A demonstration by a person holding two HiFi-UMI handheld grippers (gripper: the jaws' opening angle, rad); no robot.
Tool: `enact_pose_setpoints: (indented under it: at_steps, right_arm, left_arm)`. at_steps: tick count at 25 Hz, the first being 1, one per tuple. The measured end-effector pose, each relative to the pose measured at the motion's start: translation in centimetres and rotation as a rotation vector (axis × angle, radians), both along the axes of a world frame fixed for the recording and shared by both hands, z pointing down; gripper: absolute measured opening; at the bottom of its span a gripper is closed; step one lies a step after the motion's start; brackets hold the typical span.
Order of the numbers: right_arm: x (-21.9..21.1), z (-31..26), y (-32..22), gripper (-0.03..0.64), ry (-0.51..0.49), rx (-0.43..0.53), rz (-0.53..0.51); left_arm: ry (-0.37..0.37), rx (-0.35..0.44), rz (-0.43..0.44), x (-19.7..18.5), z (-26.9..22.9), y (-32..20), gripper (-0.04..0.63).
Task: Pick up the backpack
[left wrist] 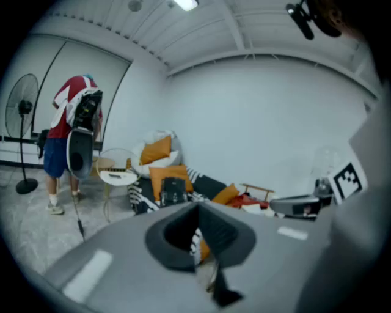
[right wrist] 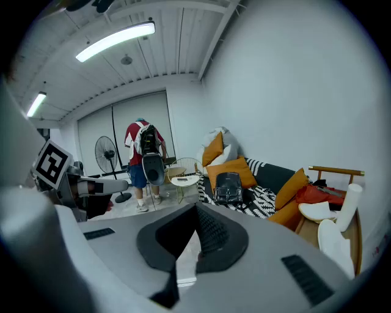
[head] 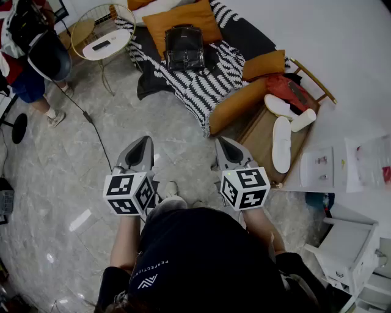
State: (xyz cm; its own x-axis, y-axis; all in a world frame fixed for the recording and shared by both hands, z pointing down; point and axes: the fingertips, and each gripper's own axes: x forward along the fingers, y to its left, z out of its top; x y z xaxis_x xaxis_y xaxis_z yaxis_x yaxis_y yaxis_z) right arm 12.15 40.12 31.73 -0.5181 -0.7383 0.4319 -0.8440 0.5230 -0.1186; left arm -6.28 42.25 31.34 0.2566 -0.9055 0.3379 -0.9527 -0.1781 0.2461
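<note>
1. As I judge it, none of the pickup is done. The backpack (head: pixel 184 47) stands against an orange cushion (head: pixel 180 18) on the sofa (head: pixel 252 35), at twelve o'clock in my head view and well apart from both tools.
2. My left hand-held gripper (head: pixel 143 147) is clenched on nothing. My right hand-held gripper (head: pixel 227 150) is the same, with its jaws together and empty.
3. I hold both side by side in front of me, with their noses tipped slightly down toward the sofa. The approach and the grasp are both left to do.
</note>
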Motion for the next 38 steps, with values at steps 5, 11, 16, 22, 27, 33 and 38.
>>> enact_pose_setpoints:
  at_steps: [5, 11, 16, 22, 27, 33, 38]
  right_arm:
    - [-0.5, 0.5, -0.8, -0.006, -0.048, -0.034, 0.034]
    - [-2.3, 1.3, -1.8, -0.006, -0.045, -0.06, 0.06]
    - [-4.0, 1.9, -3.1, -0.006, -0.031, -0.089, 0.065]
    - [-6.4, 2.4, -4.4, -0.006, -0.024, -0.104, 0.055]
    - [-8.1, 3.1, -5.1, -0.005, -0.025, -0.117, 0.057]
    - [-8.3, 4.5, -6.0, -0.006, -0.011, -0.139, 0.078]
    - [-8.2, 4.9, -9.8, -0.005, -0.015, -0.127, 0.087]
  left_arm:
    - [0.003, 0.009, 0.047, -0.5, 0.2, -0.6, 0.008]
    - [0.038, 0.024, 0.084, -2.1, 0.5, -1.5, 0.008]
    - [0.038, 0.021, 0.09, -3.7, 0.9, -2.8, 0.008]
    - [0.029, 0.01, 0.089, -5.8, 1.5, -3.8, 0.008]
    - [0.021, -0.008, 0.122, -6.8, 2.3, -4.4, 0.008]
    - [0.012, -0.035, 0.115, -7.9, 3.6, -5.4, 0.008]
    - [-0.003, -0.037, 0.077, -8.4, 4.4, -8.3, 0.008]
